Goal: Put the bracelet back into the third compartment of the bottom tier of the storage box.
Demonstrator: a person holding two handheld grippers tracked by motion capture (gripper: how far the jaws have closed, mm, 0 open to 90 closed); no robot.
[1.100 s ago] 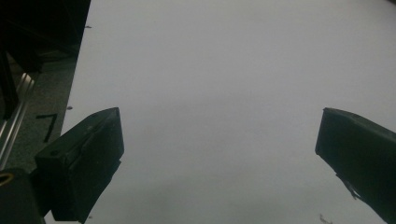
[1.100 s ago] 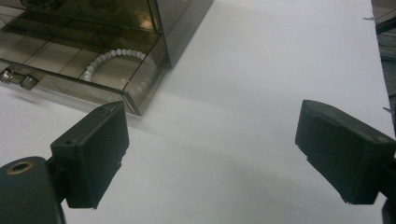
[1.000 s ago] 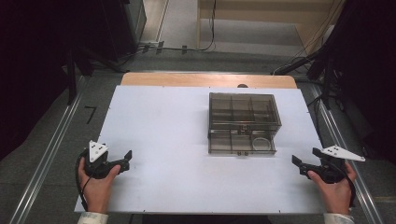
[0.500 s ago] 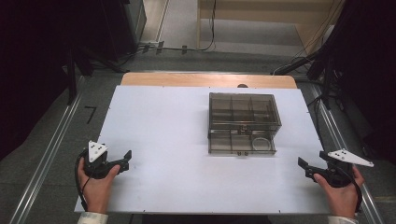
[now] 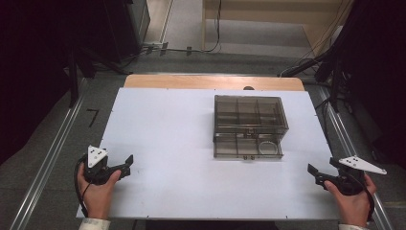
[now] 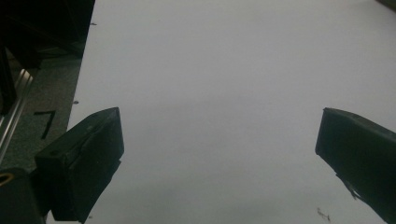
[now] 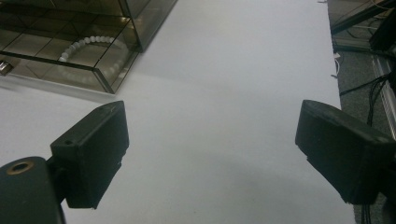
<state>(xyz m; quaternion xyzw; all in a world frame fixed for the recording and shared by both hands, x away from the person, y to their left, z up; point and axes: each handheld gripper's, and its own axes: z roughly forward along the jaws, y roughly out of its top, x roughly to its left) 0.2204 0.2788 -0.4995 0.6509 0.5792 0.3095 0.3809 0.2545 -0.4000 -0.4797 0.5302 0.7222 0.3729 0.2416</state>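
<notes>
Resting at the near left corner of the white worktop (image 5: 182, 143), the left hand-held gripper (image 5: 125, 163) sits in the person's left hand (image 5: 98, 189), its jaws spread wide with nothing between them; the left gripper view confirms this, bare white surface showing in the gap. At the near right edge, the right hand-held gripper (image 5: 313, 173) is held in the right hand (image 5: 352, 201), a grey three-cornered plate on top, its jaws likewise wide apart and gripping nothing. Both point inward and forward over the worktop. Farther out, right of centre and well apart from both grippers, stands a smoky transparent compartment box (image 5: 249, 125), divided into several cells. A ring of white beads (image 5: 268, 147) lies in the box's near right compartment; the right gripper view shows the ring of beads (image 7: 93, 49) through the tinted wall, ahead and to the left of that gripper's jaws. Beyond the box, a wooden strip (image 5: 191, 81) borders the far edge, then grey floor with cables.
</notes>
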